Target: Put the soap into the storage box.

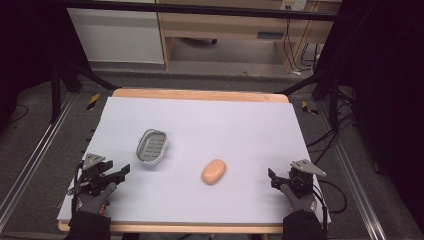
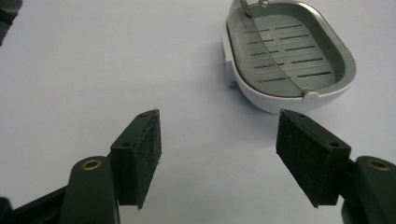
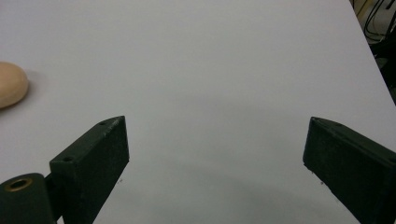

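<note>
Nearest the person, the left gripper [image 1: 117, 176] and the right gripper [image 1: 274, 178] are held low at the two front corners of the white table [image 1: 240, 125], each in a gloved hand, well apart from each other. Both are seen with jaws spread and nothing between them (the gripper views show bare table in each gap), a placing that is judged to be a ready stance with no work yet begun.

Farther in, the soap [image 1: 214, 171] is found lying on the table between the grippers, nearer the right one, touched by nothing. Its edge is caught at the left of the right gripper view [image 3: 10, 85].

Beyond it to the left, the dish [image 1: 151, 146] is set upright and empty, just ahead of the left gripper [image 2: 219, 154]; its slotted floor is seen there [image 2: 289, 56].

Nothing is seen standing between either gripper and soap or dish. Past the table, wooden shelving [image 1: 225, 25] and cables [image 1: 330, 135] are kept clear of the work.
</note>
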{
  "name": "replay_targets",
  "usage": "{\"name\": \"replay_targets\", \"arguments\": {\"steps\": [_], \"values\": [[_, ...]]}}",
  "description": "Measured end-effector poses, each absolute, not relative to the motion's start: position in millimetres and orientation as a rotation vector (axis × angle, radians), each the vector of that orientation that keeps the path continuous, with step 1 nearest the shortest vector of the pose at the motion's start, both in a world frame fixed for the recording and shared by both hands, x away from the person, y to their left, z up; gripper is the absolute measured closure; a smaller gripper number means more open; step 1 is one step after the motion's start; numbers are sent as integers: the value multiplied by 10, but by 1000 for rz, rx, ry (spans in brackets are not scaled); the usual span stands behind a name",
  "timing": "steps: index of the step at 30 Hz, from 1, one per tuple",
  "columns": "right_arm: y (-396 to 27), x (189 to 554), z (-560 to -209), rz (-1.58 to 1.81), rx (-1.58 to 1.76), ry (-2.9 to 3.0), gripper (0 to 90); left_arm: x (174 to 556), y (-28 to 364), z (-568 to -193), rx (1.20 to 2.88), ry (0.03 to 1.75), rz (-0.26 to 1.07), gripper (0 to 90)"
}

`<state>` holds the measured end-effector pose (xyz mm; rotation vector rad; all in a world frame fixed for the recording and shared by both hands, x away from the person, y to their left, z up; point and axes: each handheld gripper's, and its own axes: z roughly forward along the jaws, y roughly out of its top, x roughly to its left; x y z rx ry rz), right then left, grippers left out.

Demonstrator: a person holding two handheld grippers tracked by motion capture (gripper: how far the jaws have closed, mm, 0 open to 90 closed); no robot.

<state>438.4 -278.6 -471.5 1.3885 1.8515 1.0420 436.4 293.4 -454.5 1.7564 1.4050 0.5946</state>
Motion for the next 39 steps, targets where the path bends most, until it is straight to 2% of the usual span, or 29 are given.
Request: {"name": "replay_targets", "arguments": {"steps": [11, 39], "values": [[-2778, 4305, -4665, 1084, 1366, 1813, 67, 4309, 2691, -4541, 1809, 1337, 571, 308], [-2689, 4333, -4719, 1004, 1363, 1885, 56, 4273, 2394, -4471, 1873, 1241, 545, 291]]}}
